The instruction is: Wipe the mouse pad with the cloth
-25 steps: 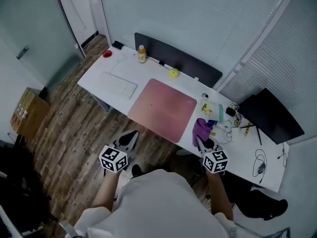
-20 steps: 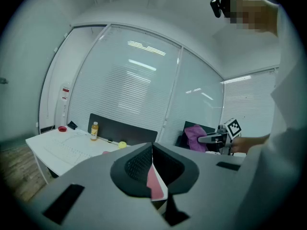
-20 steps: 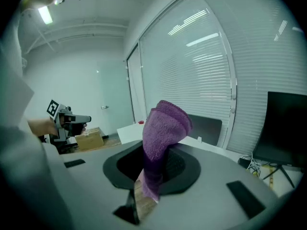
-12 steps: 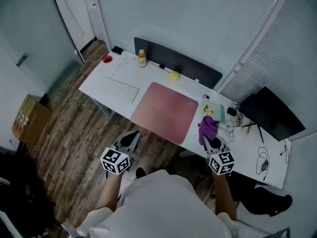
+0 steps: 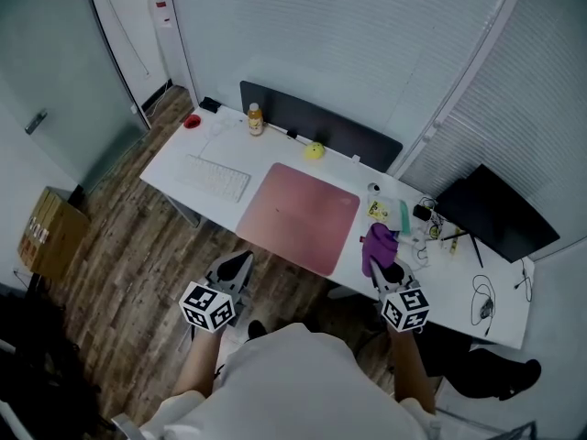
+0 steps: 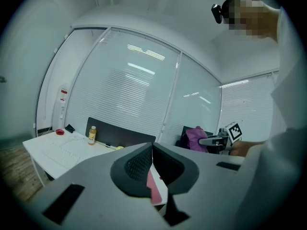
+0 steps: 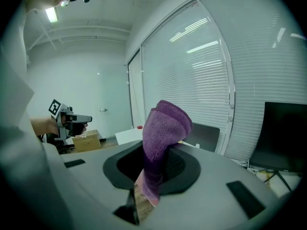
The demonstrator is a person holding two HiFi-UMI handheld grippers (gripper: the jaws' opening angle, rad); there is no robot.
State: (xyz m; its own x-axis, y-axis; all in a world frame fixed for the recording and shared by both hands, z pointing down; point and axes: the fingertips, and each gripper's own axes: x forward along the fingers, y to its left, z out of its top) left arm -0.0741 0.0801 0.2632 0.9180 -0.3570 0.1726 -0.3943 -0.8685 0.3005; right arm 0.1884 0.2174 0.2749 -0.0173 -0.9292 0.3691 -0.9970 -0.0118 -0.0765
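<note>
Head view of a white desk (image 5: 463, 287) with a pink mouse pad (image 5: 298, 216) lying flat at the middle of its front edge. A white keyboard (image 5: 214, 178) lies to the pad's left. An orange bottle (image 5: 255, 119) and a yellow ball (image 5: 315, 150) stand along the desk's back edge, in front of a dark divider panel (image 5: 321, 128). The right gripper (image 5: 380, 262) is held at the front edge, just right of the pad. Its jaws are clamped on a folded purple cloth (image 5: 378, 242), which rises above the jaws in the right gripper view (image 7: 164, 126) and does not lie on the pad. Whether the cloth touches the desk cannot be told. The left gripper (image 5: 238, 262) is held short of the desk's front edge, over the wood floor (image 5: 138, 246). Its jaws (image 6: 152, 150) are pressed together with nothing between them.
</note>
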